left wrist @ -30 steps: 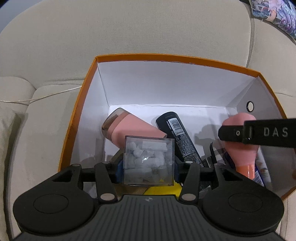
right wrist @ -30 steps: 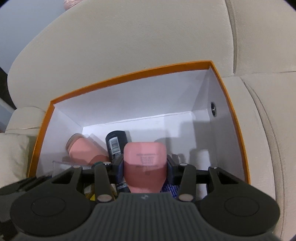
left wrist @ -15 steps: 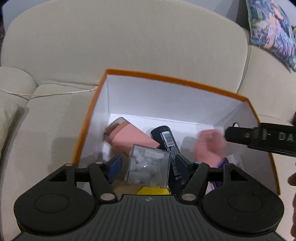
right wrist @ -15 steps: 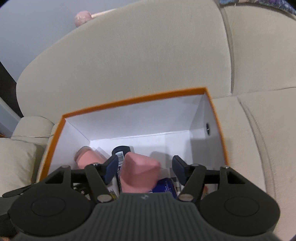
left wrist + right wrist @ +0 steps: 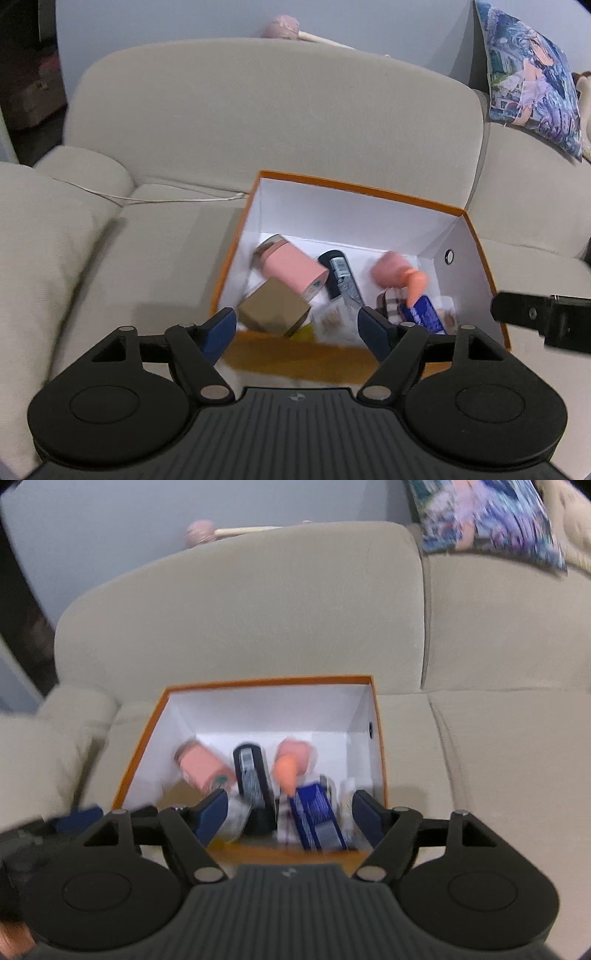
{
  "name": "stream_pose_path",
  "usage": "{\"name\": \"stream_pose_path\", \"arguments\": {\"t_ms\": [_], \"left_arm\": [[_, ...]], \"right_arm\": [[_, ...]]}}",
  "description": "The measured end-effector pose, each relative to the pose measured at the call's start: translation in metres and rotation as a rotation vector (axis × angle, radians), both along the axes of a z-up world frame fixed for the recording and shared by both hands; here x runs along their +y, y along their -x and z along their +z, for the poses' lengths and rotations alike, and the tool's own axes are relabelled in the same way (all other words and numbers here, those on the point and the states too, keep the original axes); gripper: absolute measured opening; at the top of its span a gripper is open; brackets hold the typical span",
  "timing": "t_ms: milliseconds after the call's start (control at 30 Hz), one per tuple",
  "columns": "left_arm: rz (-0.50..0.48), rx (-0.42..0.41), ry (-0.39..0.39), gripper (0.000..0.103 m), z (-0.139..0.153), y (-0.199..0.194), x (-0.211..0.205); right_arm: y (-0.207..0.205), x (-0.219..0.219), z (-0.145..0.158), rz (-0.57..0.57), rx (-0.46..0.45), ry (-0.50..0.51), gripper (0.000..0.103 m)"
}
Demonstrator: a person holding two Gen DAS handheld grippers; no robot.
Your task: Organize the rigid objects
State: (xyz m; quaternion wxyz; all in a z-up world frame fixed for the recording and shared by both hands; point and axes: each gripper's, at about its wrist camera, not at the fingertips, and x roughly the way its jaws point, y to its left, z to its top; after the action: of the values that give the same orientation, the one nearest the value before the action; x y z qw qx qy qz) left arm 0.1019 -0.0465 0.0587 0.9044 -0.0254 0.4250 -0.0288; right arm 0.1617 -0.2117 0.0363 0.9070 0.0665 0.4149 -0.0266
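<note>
An orange box with white inside walls [image 5: 354,214] [image 5: 266,705] sits on a beige sofa. In it lie a pink cylinder [image 5: 291,267] [image 5: 203,766], a black bottle [image 5: 338,275] [image 5: 253,771], a pink bottle with an orange neck [image 5: 399,275] [image 5: 293,760], a blue pack [image 5: 423,314] [image 5: 314,814] and a brownish cube [image 5: 273,312]. My left gripper [image 5: 297,328] is open and empty above the box's near edge. My right gripper [image 5: 288,814] is open and empty over the near edge too; part of it shows in the left wrist view [image 5: 539,319].
The sofa backrest [image 5: 258,110] rises behind the box, with an armrest cushion [image 5: 37,236] at the left. A printed pillow [image 5: 532,70] [image 5: 487,517] lies at the upper right. A thin white cord [image 5: 166,199] runs across the seat left of the box.
Both grippers opened and let go: the clear cube dropped from the left, the pink bottle from the right, both into the box. Both grippers pulled back and up from the box.
</note>
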Motion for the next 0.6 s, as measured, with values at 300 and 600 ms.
{"name": "stream_pose_path", "arguments": {"t_ms": [300,600], "left_arm": [[0.049,-0.072,-0.074,0.089,0.026,0.045,0.011],[0.081,-0.098,-0.162,0.089,0.020,0.047,0.021]], "right_arm": [[0.057,0.031,0.010,-0.012,0.010,0.140,0.078],[0.053,0.050,-0.027,0.017,0.035,0.147,0.078]]}}
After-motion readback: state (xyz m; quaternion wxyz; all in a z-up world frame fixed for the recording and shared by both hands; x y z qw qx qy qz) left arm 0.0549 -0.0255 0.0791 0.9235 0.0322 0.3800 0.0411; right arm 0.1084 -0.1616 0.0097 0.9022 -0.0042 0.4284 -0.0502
